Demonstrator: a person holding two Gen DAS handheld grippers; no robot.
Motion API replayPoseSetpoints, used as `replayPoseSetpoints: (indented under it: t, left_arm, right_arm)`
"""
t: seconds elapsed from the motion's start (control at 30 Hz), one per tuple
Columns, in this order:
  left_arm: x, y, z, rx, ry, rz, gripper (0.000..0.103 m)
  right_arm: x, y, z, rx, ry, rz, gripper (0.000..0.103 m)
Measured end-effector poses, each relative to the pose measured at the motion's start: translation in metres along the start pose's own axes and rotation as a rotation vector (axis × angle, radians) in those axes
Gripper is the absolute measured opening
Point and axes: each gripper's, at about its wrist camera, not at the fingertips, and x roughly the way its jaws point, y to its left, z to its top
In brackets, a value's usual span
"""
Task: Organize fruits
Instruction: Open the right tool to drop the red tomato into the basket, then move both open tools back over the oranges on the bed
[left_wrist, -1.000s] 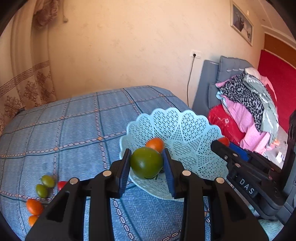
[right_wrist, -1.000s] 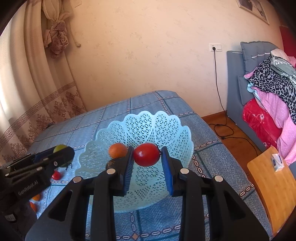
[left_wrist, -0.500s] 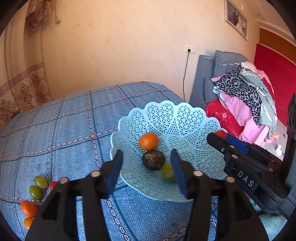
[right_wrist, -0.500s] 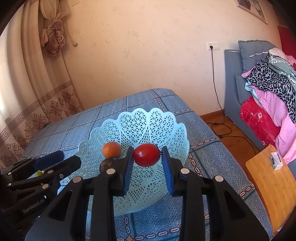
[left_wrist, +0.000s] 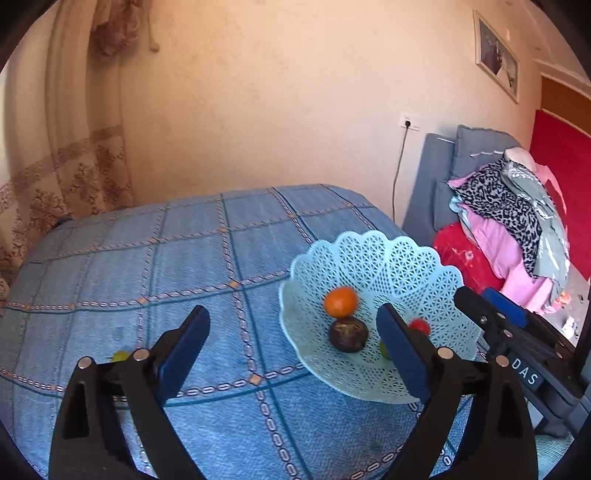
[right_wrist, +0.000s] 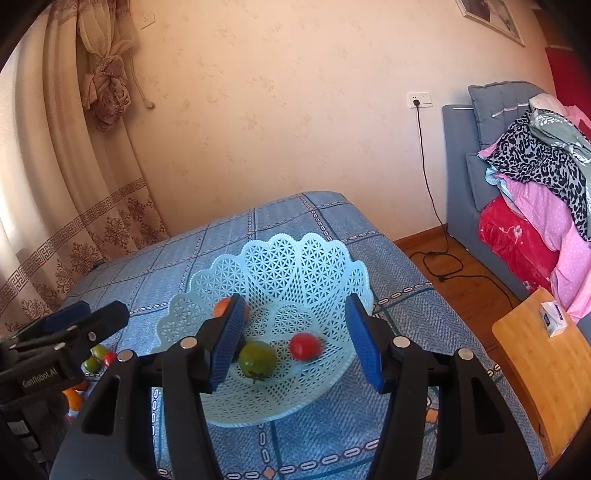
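Blue rubber pads line the fingers of both claws, and both claws stand wide apart with nothing between them. The right gripper (right_wrist: 295, 339) hangs just above the near side of the pale blue lattice basket (right_wrist: 295, 266). Under its gap a red tomato (right_wrist: 304, 346) lies on the basket floor, a little blurred, and just beside it to the left rests a green tomato (right_wrist: 257, 358) with its stem turned to the front. An orange fruit (right_wrist: 221, 307) shows partly behind the left pad.

The left gripper (left_wrist: 293, 343) is over the blue checked bedcover (left_wrist: 184, 266), at the left of the basket (left_wrist: 406, 258). From this side I see the orange fruit (left_wrist: 341, 302) touching a dark round fruit (left_wrist: 348, 335) in front of it, and the red tomato (left_wrist: 419, 325) peeps out behind the right pad.

More small fruits (right_wrist: 96, 355), green and red, lie on the cover well apart from the basket, at the left, partly hidden by the other tool. At the right stands a grey sofa (right_wrist: 465, 177) with a heap of clothes (right_wrist: 535, 173), and a wooden table (right_wrist: 546, 362) is near the bed.
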Motion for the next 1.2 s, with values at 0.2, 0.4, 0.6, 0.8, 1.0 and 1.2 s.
replayPoseSetpoints:
  t: [0.2,0.4,0.6,0.8,1.0,1.2]
  left_arm:
    - [-0.014,0.008,0.002,0.0,-0.02,0.031,0.092]
    - [-0.03,0.016,0.0,0.001,-0.03,0.05,0.092]
    - [-0.043,0.026,-0.006,-0.003,-0.032,0.079,0.092]
    - [-0.056,0.041,-0.01,-0.019,-0.035,0.108,0.092]
    - [-0.068,0.058,-0.017,-0.034,-0.027,0.147,0.092]
    - [-0.079,0.079,-0.027,-0.06,-0.022,0.179,0.092]
  right_arm:
    - [-0.007,0.006,-0.001,-0.008,-0.004,0.013,0.058]
    - [-0.011,0.014,-0.004,-0.013,0.006,0.035,0.058]
    - [-0.013,0.025,-0.007,-0.029,0.017,0.055,0.058]
    - [-0.013,0.038,-0.009,-0.047,0.029,0.076,0.058]
    - [-0.012,0.053,-0.012,-0.069,0.046,0.098,0.058]
    - [-0.011,0.067,-0.017,-0.09,0.062,0.117,0.058]
